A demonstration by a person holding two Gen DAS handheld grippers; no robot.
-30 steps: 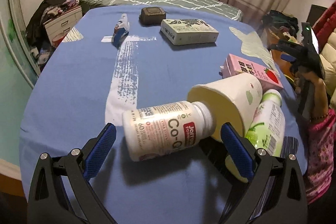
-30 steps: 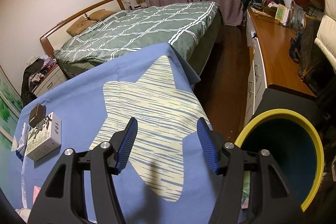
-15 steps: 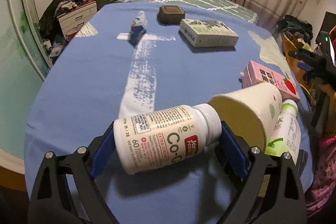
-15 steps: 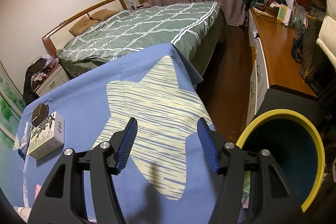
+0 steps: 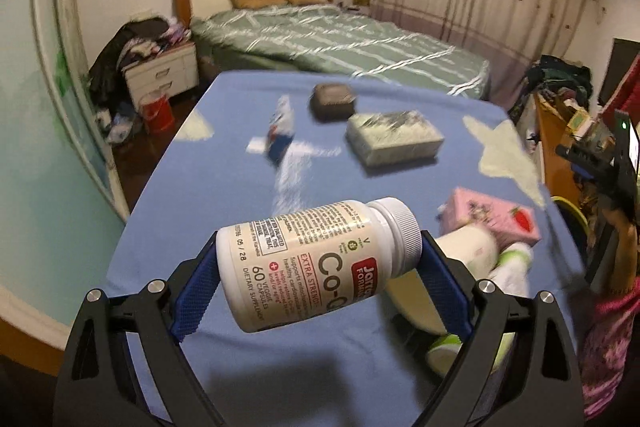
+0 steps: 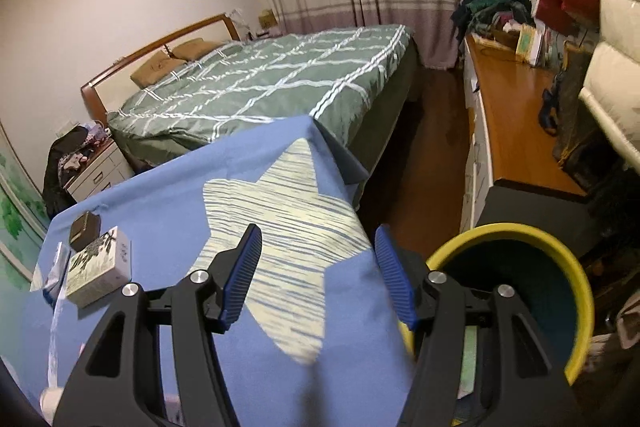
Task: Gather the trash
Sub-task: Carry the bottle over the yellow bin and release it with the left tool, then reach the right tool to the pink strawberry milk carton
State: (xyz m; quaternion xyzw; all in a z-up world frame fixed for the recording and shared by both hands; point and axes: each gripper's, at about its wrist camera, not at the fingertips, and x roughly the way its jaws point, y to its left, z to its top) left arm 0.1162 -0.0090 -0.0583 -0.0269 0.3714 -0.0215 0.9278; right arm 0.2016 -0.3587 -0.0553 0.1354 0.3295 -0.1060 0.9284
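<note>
Your left hand-held gripper (image 5: 320, 275) pinches the supplement bottle (image 5: 316, 263) clear of the desk (image 5: 192, 211); your right hand-held gripper (image 6: 318, 275) is spread, empty. Next, I judge, carry it over to the yellow-rimmed bin (image 6: 576, 267).

Right gripper (image 6: 318, 273), jaws apart and empty, above blue tablecloth (image 6: 168, 195) beside yellow-rimmed bin (image 6: 576, 311)

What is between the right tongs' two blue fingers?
Nothing is held there. In the right wrist view the right tongs stand open, and through the gap you only see the blue cloth with its pale star.
</note>
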